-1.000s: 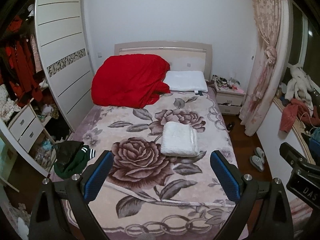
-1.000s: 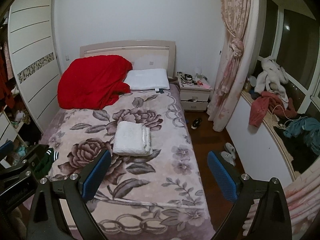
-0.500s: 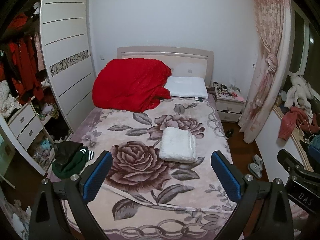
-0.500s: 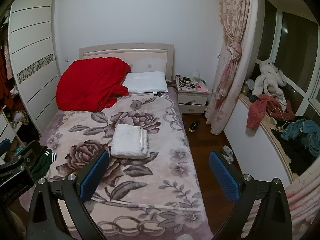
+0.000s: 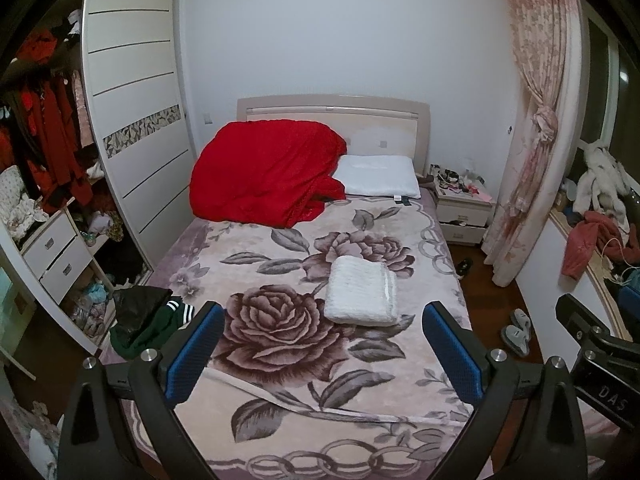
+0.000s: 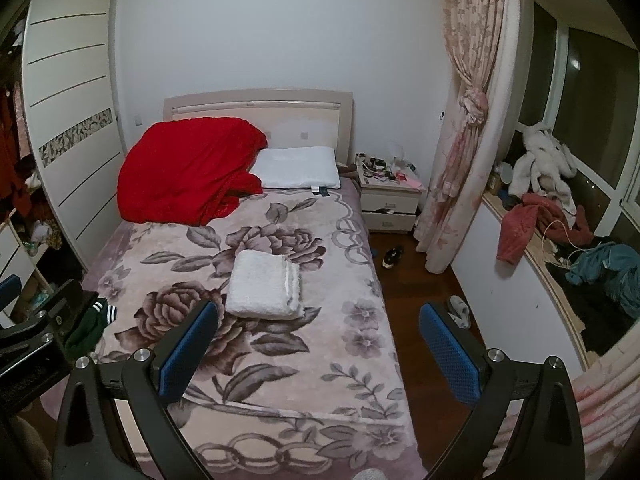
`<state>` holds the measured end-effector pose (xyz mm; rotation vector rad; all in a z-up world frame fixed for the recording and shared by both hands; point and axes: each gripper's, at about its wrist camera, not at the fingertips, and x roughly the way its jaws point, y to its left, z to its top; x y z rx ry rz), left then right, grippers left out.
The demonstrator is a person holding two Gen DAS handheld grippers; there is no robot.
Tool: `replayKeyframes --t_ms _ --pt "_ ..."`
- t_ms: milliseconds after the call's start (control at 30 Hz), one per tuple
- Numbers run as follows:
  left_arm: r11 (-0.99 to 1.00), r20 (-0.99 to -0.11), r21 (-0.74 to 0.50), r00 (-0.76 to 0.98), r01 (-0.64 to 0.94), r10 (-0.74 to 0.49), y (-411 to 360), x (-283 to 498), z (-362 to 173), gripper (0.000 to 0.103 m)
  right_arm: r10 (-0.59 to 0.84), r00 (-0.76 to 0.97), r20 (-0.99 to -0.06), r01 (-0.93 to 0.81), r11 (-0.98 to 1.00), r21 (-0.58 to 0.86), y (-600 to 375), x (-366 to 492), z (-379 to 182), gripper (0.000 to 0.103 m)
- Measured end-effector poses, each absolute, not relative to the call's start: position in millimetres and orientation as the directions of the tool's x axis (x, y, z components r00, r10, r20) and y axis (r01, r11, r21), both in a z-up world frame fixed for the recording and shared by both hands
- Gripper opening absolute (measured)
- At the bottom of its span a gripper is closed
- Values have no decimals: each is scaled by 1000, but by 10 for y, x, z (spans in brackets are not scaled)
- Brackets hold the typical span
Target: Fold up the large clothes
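Observation:
A folded white garment (image 5: 362,295) lies in the middle of the bed with the floral blanket (image 5: 280,360); it also shows in the right wrist view (image 6: 265,289). A dark green and black garment (image 5: 146,322) lies crumpled at the bed's left edge, also in the right wrist view (image 6: 90,326). My left gripper (image 5: 320,352) is open and empty, held above the foot of the bed. My right gripper (image 6: 318,354) is open and empty, to the right of the left one, over the bed's right edge.
A red quilt (image 5: 266,174) and white pillow (image 5: 378,177) lie at the headboard. An open wardrobe (image 5: 48,160) stands left. A nightstand (image 5: 462,210), curtain (image 5: 532,120) and cluttered window ledge (image 6: 560,220) are right. Slippers (image 5: 516,332) and a shoe (image 6: 393,256) lie on the floor.
Both grippers have drawn back and up from the bed, so the bed and white garment look smaller and farther. Both stay open and empty.

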<state>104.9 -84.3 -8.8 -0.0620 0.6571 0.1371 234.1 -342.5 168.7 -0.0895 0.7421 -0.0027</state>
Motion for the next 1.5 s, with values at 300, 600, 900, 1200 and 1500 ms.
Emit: replayKeyframes --t_ms 300,600,900,1200,1500 --pt "989 -606 -6 787 -146 112 -855 1033 -63 101 -32 742 -670 -33 996 -84 -3394 2339 1671 103" --pt "990 -598 -9 795 -139 106 -853 1031 2 101 -29 746 -665 -34 996 -82 -3362 2331 1662 103" --pt "990 -596 -10 796 -139 106 -837 1008 14 101 -30 748 -663 -36 996 -85 -3343 2376 1670 103" --pt "990 -595 -13 796 -141 106 -836 1007 6 101 -28 749 -662 -38 996 -85 -3348 2394 1719 103" --pt "990 -596 -14 796 -139 104 -825 1008 3 101 -28 750 -660 -38 996 -85 -3339 2379 1703 103"
